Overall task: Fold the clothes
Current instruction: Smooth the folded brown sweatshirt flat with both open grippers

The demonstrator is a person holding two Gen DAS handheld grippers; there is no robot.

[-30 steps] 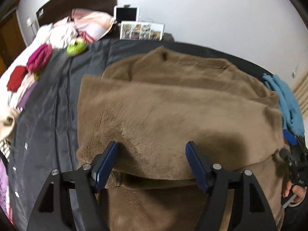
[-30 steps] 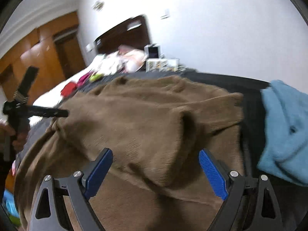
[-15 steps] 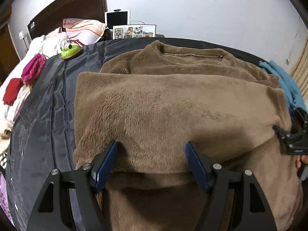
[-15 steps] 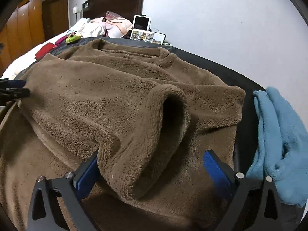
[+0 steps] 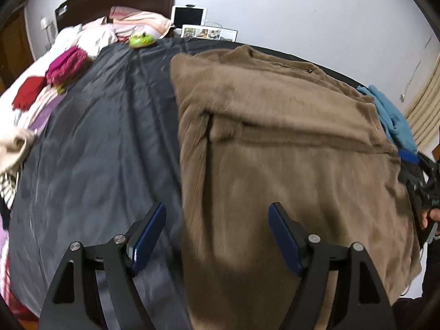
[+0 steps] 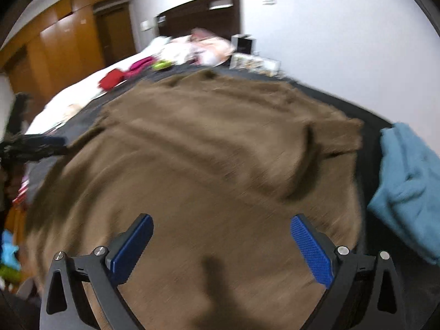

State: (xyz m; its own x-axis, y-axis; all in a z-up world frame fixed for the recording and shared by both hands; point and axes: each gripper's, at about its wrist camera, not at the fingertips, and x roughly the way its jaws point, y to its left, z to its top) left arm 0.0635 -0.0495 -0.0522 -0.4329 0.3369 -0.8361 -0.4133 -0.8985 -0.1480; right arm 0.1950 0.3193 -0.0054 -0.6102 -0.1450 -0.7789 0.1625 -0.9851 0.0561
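Across the frame's middle, on the bed (image 5: 104, 143), lay the brown fleece sweater (image 5: 288, 148), partly folded; likely soft, bulky, light. Left claw (image 5: 217, 236) opening, empty; right claw (image 6: 221, 244) wide, empty. Best pinched at hem corners.

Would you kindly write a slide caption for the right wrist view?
Open right hand-held gripper above a brown fleece sweater on the dark bed, blue garment alongside.
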